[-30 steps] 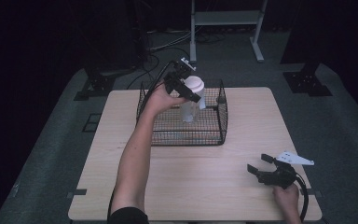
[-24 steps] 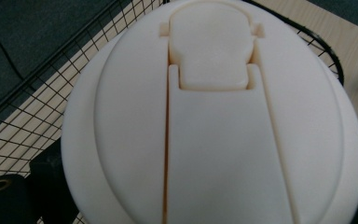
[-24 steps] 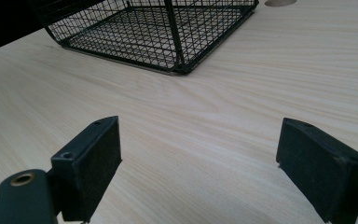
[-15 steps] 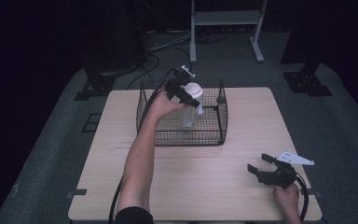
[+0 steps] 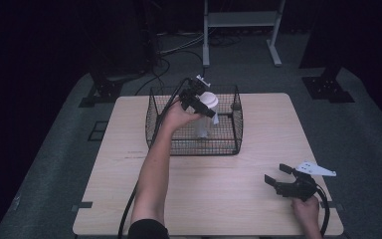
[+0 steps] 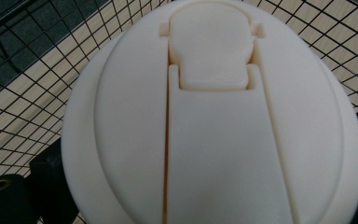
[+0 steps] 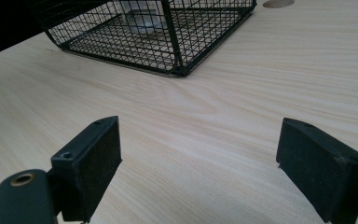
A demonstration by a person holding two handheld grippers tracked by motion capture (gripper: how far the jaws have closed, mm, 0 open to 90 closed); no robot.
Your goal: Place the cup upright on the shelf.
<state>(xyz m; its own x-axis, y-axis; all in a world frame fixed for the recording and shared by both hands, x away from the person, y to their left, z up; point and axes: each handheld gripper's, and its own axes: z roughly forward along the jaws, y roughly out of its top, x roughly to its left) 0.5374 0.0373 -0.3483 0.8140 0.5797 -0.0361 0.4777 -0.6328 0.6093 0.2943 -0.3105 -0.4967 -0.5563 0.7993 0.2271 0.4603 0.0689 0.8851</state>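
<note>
Where lid [image 6: 214, 121] looms, left jaws hidden

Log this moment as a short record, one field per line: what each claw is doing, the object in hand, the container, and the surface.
left claw: at the lid of the bottle, over the basket; grip cannot be confirmed
bottle: clear body, white flip lid, upright inside the basket
basket: black wire, on the table's far half
right claw: open, holding nothing, low over the table near its right front corner
table: light wood
</note>
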